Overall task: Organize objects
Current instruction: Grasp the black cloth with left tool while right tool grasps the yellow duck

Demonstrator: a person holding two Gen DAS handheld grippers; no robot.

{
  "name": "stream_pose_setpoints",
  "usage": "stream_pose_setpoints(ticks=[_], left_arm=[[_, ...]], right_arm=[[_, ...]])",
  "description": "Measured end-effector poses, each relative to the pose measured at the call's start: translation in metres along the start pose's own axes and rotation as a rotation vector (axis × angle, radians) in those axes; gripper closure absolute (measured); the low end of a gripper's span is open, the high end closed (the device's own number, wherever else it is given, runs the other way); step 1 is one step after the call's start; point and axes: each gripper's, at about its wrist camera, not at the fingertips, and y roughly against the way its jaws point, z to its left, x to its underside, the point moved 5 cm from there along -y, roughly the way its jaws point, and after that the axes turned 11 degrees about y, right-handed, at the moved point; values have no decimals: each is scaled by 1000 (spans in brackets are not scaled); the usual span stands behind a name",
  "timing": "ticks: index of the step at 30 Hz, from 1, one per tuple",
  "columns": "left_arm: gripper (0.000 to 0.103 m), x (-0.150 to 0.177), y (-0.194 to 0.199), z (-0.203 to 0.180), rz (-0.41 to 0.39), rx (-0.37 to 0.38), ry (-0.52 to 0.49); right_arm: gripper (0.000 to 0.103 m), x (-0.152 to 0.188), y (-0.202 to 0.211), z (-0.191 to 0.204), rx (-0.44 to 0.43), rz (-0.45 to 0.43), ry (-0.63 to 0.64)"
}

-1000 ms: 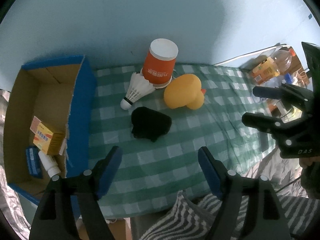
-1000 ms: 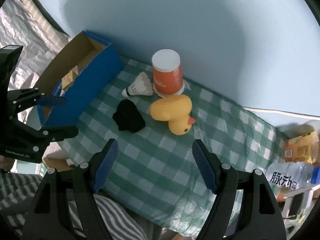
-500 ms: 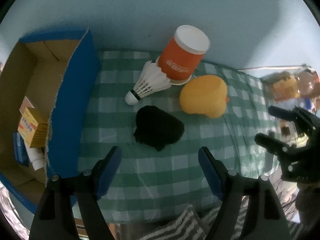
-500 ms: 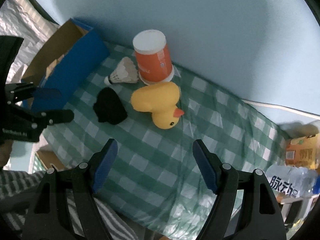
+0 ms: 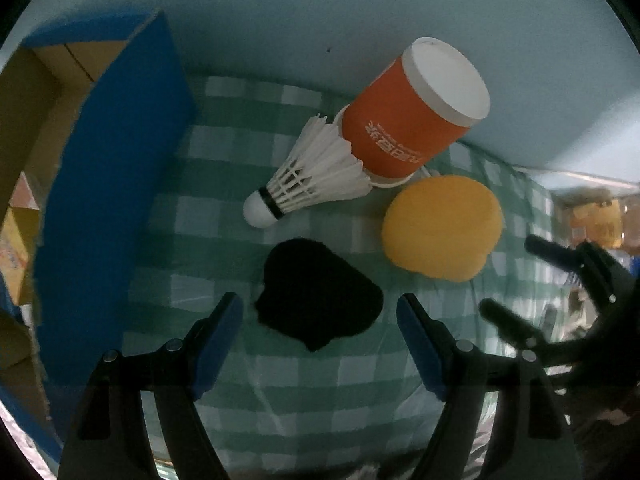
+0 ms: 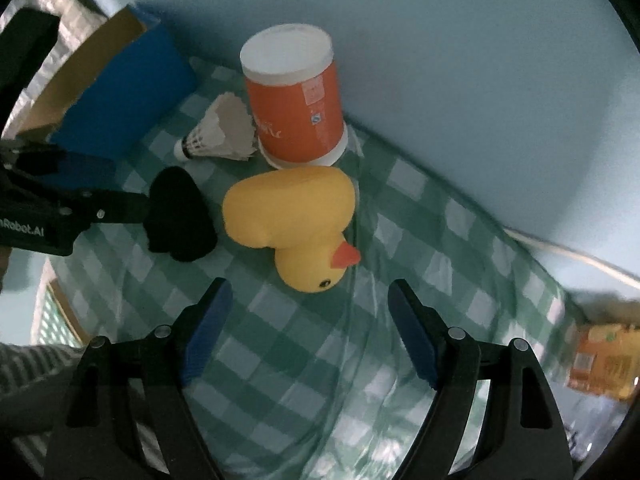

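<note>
On the green checked cloth (image 5: pixel 280 400) lie a black cloth lump (image 5: pixel 312 280), a white shuttlecock (image 5: pixel 312 180), a yellow rubber duck (image 5: pixel 442 226) and an upright orange canister with a white lid (image 5: pixel 412 120). My left gripper (image 5: pixel 318 304) is open, pointing down, its blue pads on either side of the black lump's near edge without touching it. My right gripper (image 6: pixel 309 286) points down just in front of the duck (image 6: pixel 288 212). Its jaws are opening, with only the duck's head near the gap. The black lump (image 6: pixel 180 216) sits left of the duck.
A blue cardboard box (image 5: pixel 108 200) stands open at the left with small yellow packs (image 5: pixel 16 240) inside. A light blue wall (image 6: pixel 440 60) rises right behind the canister (image 6: pixel 296 100). An orange pack (image 6: pixel 604 360) lies at the far right. A striped sleeve (image 6: pixel 32 364) shows lower left.
Both grippers have come down and closer to the objects. The left one now brackets the black lump; the right one has closed in on the duck. Nothing on the cloth moved.
</note>
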Motion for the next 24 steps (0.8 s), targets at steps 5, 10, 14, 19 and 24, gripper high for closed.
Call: stream_pose_setpoints(ticks=[5, 10, 14, 19, 24], left_arm=[[19, -4, -18, 2, 5, -31, 50], [19, -7, -36, 6, 25, -54, 81], [12, -9, -48, 6, 29, -65, 74], [13, -10, -54, 7, 34, -41, 74], [23, -3, -53, 6, 18, -35, 24]], right_arm=[[23, -2, -16, -1, -18, 24, 31], [23, -5, -27, -5, -27, 24, 35], [23, -9, -36, -9, -28, 8, 31], [23, -13, -51, -10, -25, 14, 45], [23, -16, -59, -9, -11, 12, 58]])
